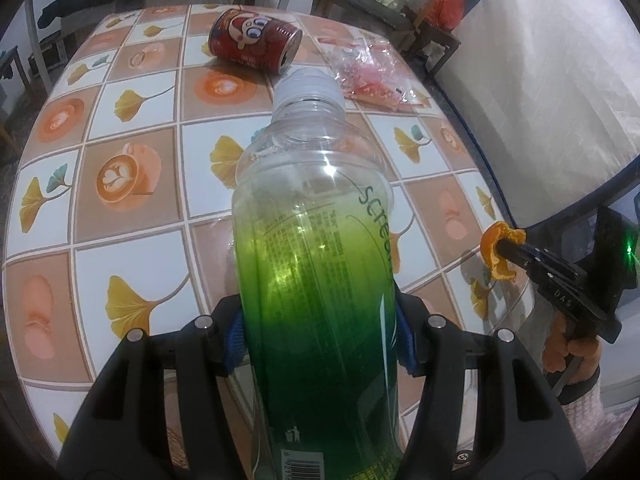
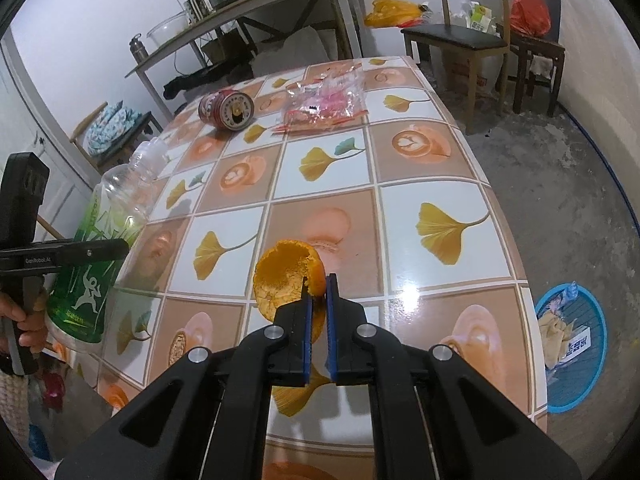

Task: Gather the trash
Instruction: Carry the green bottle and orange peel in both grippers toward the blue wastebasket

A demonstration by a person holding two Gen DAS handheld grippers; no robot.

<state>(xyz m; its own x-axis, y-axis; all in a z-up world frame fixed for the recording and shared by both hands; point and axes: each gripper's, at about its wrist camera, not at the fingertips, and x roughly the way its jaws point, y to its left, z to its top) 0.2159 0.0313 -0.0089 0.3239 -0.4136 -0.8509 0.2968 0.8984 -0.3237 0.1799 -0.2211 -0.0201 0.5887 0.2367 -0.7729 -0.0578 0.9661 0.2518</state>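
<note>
Trash lies on and above a table (image 2: 432, 216) covered in a tile-patterned cloth of coffee cups and ginkgo leaves. Farthest left in the right wrist view, the left gripper (image 2: 86, 250) is clamped around a clear plastic bottle (image 2: 100, 240) with a green label — its blue pads press the bottle's sides low on the body, and the white-capped neck points away toward the table's far end. Beyond the cap, a red can (image 2: 226, 109) lies on its side on the cloth, its round end facing the right wrist camera. Just to the right of the can sits a crumpled clear plastic wrapper (image 2: 326, 100) with pink and red print, apart from the can. Nearer, the right gripper (image 2: 319, 292) has its jaws pinched nearly together on the rim of a cupped piece of orange peel (image 2: 280, 280), whose pale inner side faces up — the peel hangs over the table near its right edge. On the floor to the right, beside the table, stands a blue bin (image 2: 592, 360) with paper scraps in it.
</note>
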